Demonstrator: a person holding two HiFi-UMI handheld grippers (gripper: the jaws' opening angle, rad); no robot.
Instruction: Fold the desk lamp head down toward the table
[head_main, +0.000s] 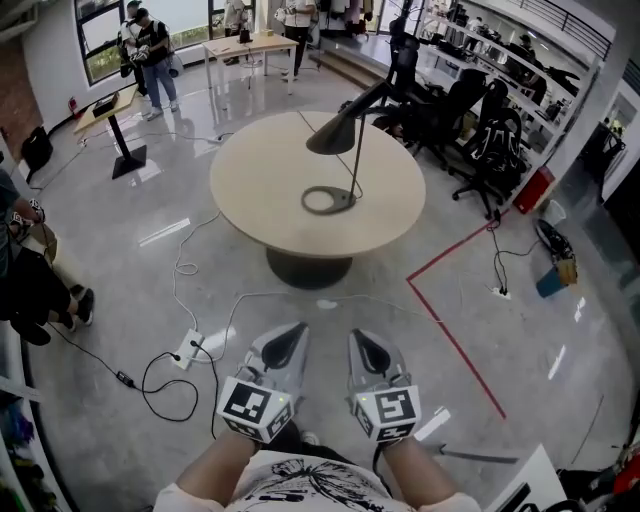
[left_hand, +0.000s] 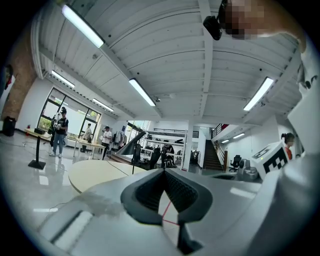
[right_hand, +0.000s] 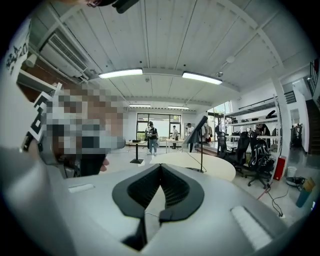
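In the left gripper view, I can't make out the ring foot of the desk lamp (left_hand: 132, 146). It sits right where the grey body of the left gripper (left_hand: 163, 172) covers the near part of the round table (left_hand: 95, 174).

In the head view, the table's dark foot (head_main: 308, 268) is mostly tucked under the top. The lamp's upper arm runs into the black office chairs (head_main: 478, 108) behind it, so I can't tell where it ends. The people by the far window (head_main: 150, 45) are too small to tell what they hold. A person (head_main: 35, 290) is cut off at the left edge. The forearms (head_main: 218, 460) are cut off at the bottom. A white flat thing (head_main: 535, 482) is cut off too, and I can't tell what it is.
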